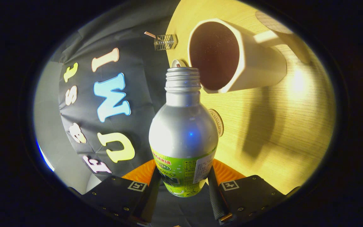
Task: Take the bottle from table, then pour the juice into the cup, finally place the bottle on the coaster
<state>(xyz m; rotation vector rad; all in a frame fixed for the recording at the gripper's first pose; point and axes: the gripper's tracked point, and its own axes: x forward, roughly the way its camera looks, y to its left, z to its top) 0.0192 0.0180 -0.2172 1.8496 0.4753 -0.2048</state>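
Two fingers: both are pressing on the bottle (pixel 183 132) from either side, the gripper (pixel 183 189) pinching its green-labelled lower part.
Bottle: silver body, threaded neck uncapped, sitting between the fingers and tipped well over relative to the tabletop (pixel 273 126).
Bottle mouth: pointing toward the cup (pixel 235 60), its rim lying just beside the cup's lip.
Cup: white, standing on the wooden tabletop beyond the fingers, its dark inside facing us; I cannot tell whether liquid is in it.
Coaster (pixel 217 121): round and pale, lying on the tabletop near its edge, partly hidden behind the bottle's shoulder, apart from the cup.
Small items: a wire-frame object (pixel 165 42) and a small round white thing (pixel 178 63) are sitting at the tabletop's edge past the bottle's neck.
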